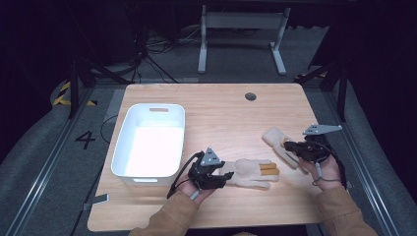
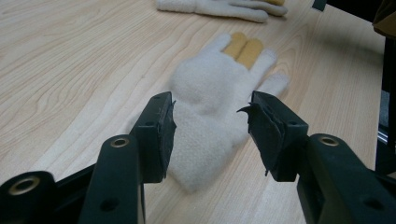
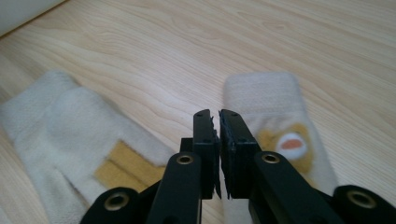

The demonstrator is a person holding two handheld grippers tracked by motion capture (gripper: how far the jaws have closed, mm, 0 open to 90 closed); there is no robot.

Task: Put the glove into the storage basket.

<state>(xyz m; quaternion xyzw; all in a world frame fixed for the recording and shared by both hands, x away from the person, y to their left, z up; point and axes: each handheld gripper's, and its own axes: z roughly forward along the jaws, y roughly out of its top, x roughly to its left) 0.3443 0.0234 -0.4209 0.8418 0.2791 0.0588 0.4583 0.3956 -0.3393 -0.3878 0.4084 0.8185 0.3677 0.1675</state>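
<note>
Two cream gloves lie flat on a wooden surface (image 1: 221, 118) as a person works over them with a hand-held tool in each hand. The left tool (image 2: 210, 119) stands open, its pads apart on either side of the near glove's (image 2: 212, 98) cuff and not pressing it. The right tool (image 3: 218, 122) hovers over the far glove (image 3: 275, 121), its pads nearly together with nothing between them.

Judged from this, the step in hand is taking up the gloves, probably for the white bin (image 1: 147, 142) at the left; next, the left tool must close squarely on the cuff.

The high view gives the bin and the gloves lying well apart. The right gripper view alone reveals an orange patch on the far glove.
</note>
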